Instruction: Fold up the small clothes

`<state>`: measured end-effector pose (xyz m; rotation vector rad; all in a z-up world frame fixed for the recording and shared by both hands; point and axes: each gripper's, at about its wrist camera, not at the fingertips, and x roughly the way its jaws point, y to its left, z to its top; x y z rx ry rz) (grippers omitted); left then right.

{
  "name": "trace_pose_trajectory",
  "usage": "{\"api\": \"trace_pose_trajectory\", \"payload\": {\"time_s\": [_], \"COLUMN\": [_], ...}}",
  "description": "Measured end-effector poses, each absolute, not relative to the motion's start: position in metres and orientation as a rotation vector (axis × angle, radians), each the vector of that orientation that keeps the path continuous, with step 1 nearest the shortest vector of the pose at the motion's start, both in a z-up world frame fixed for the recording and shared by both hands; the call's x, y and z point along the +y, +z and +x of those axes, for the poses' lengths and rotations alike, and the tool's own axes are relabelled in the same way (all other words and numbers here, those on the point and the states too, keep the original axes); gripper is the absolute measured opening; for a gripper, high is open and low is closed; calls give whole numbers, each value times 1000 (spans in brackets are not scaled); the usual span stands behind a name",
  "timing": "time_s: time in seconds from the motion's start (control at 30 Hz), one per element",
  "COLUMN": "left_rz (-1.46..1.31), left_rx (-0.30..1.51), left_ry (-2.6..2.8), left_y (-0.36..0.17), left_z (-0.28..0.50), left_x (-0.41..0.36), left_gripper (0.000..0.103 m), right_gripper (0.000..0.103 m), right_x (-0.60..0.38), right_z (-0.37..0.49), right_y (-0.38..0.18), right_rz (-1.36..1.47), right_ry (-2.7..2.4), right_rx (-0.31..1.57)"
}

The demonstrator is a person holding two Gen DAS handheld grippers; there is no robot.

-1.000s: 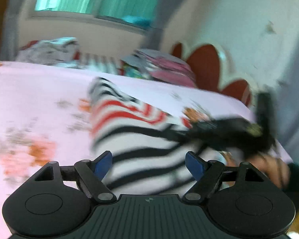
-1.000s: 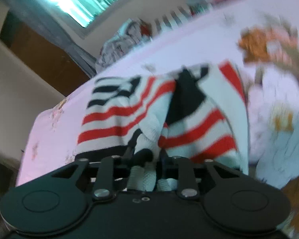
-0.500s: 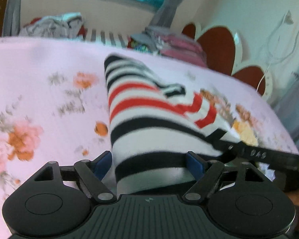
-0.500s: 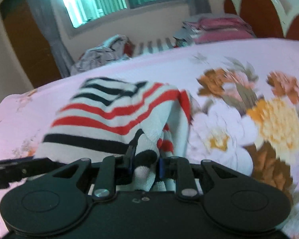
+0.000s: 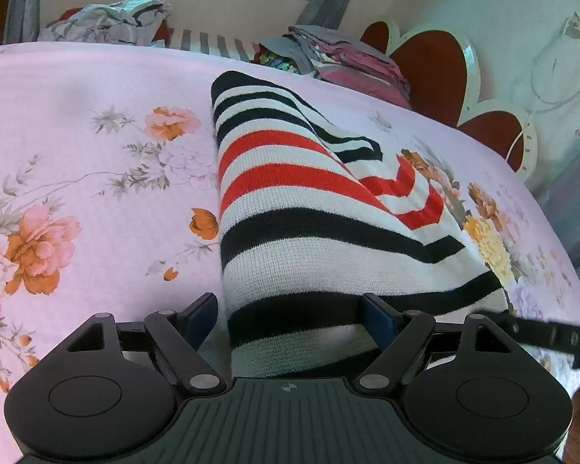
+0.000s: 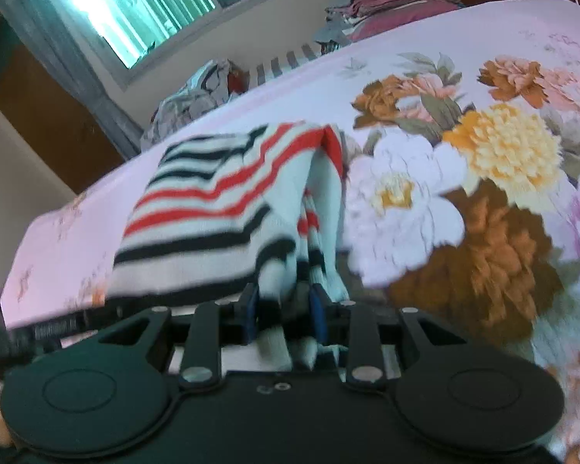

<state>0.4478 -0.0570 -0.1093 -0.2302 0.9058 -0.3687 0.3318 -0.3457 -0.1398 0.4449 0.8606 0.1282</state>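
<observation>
Sweater [image 5: 309,232] flatter; right-view bunched hem between jaws.

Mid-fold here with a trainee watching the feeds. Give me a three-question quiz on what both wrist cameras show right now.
1. True or false: the left gripper is clamped tight on the striped sweater.
2. Which gripper has sweater fabric bunched between its fingers? A) left B) right C) neither
3. Fill in: the sweater lies on a pink ______ bedsheet.

Key
1. False. Its fingers stand wide apart, either side of the sweater's near end, with a gap showing at the left one.
2. B. Fabric is bunched between the right gripper's fingers, which have just been opening slightly.
3. floral.
</observation>
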Motion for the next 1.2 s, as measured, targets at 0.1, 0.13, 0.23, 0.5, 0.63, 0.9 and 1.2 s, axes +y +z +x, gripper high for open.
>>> {"api": "trace_pose_trajectory", "payload": {"time_s": [0.1, 0.13, 0.23, 0.5, 0.63, 0.9, 1.2], "left_rz": [-215, -209, -199, -174, -142, -124, -144], "left_rx": [911, 913, 921, 932, 911, 850, 859], "left_ry": [-360, -357, -348, -337, -330, -334, -276], "left_y": [-108, -108, -108, -104, -93, -65, -76], "left_z": [448, 449, 449, 448, 443, 454, 498], "left_x": [-60, -60, -63, -69, -67, -68, -68], "left_gripper": [80, 80, 81, 81, 81, 81, 81], "right_gripper": [27, 27, 25, 25, 35, 44, 48], "right_x": [-348, -349, -350, -338, -350, -364, -360], "right_z": [323, 320, 314, 317, 316, 342, 405], "right_y": [-144, -146, -148, -152, -146, -113, -134], "right_rz": [443, 443, 426, 316, 384, 456, 518], "right_ry": [113, 104, 80, 24, 69, 77, 79], "right_rx": [877, 883, 889, 900, 918, 824, 863]}}
